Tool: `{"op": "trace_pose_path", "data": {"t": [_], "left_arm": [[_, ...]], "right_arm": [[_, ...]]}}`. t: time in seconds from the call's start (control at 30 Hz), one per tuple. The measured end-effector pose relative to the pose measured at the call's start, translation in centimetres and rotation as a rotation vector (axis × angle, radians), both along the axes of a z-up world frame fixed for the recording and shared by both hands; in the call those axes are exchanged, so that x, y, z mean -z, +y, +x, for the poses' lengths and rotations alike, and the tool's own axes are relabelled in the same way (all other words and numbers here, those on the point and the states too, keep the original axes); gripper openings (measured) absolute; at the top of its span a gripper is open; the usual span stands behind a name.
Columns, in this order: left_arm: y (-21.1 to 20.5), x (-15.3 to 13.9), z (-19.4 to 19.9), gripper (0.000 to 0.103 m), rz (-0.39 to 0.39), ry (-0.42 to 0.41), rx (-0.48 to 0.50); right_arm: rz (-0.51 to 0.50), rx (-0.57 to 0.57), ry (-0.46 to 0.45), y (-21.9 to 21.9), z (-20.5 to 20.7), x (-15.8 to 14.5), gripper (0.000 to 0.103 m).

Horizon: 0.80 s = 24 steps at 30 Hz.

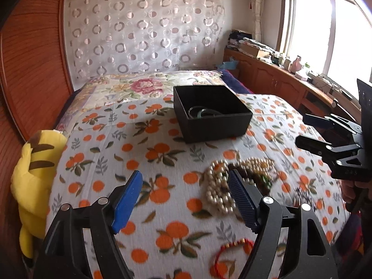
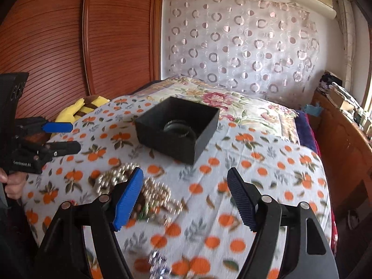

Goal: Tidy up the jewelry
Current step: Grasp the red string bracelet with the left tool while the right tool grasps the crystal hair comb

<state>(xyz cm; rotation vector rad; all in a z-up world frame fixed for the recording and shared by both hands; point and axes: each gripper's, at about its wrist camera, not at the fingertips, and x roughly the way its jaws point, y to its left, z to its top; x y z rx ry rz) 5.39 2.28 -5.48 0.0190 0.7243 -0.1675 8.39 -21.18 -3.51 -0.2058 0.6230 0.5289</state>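
While the left gripper (image 1: pixel 186 200) hangs over the orange-print bedspread (image 1: pixel 144 158) in the left wrist view, its blue-padded fingers (image 1: pixel 126 202) stand well apart with only cloth between them, nothing clamped. Just past the dark right finger, at about two o'clock from the gap, lies a heap of pearl necklaces (image 1: pixel 220 186) with a darker bead strand tangled in it, part of the heap hidden behind that finger. At six o'clock, low between the finger frames, a red beaded bracelet (image 1: pixel 230 248) lies on the spread. Toward twelve o'clock sits an open black box (image 1: pixel 216 125) with dark bangles (image 1: pixel 202 112) inside. A yellow plush toy (image 1: pixel 34 174) slumps off the bed edge at nine o'clock, and the right gripper (image 1: pixel 302 131) reaches in from three o'clock, its jaws parted and empty. In the right wrist view, the right gripper (image 2: pixel 186 200) likewise holds its fingers wide over bare bedspread (image 2: pixel 232 209), gripping nothing. The pearl necklaces (image 2: pixel 144 193) lie at nine to ten o'clock, partly behind the blue finger (image 2: pixel 127 202) and blurred. The black box (image 2: pixel 162 137) stands at twelve o'clock, bangles (image 2: pixel 179 127) visible within. A smeared, sparkly piece (image 2: pixel 158 265) shows at six o'clock, too blurred to name. The left gripper (image 2: pixel 74 137) enters at nine o'clock, open, a hand (image 2: pixel 14 183) below it on its handle.
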Motion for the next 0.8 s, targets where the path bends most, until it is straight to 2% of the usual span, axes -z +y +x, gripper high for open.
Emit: {"op": "trace_pose_path", "data": {"t": [0.1, 0.3, 0.47, 0.67, 0.73, 0.8], "left_arm": [[0.1, 0.6, -1.1, 0.073, 0.009, 0.015, 0.006], [0.2, 2.7, -2.3, 0.073, 0.02, 0.073, 0.019], [0.3, 4.4, -2.5, 0.073, 0.019, 0.117, 0.026], [-0.8, 5.1, -2.8, 0.073, 0.022, 0.136, 0.067], [-1.2, 5.2, -2.8, 0.073, 0.026, 0.142, 0.08], [-1.5, 5.3, -2.8, 0.073, 0.023, 0.152, 0.096]], "right_arm": [[0.017, 0.0, 0.031, -0.8, -1.4, 0.6, 0.073], [0.007, 0.005, 0.15, -2.1, -3.5, 3.9, 0.06], [0.023, 0.012, 0.226, -2.6, -4.5, 5.9, 0.054], [0.025, -0.005, 0.26, -2.2, -4.8, 6.8, 0.037], [0.026, -0.012, 0.255, -2.0, -4.8, 6.7, 0.024], [0.007, 0.014, 0.233, -1.9, -4.6, 6.6, 0.023]]}}
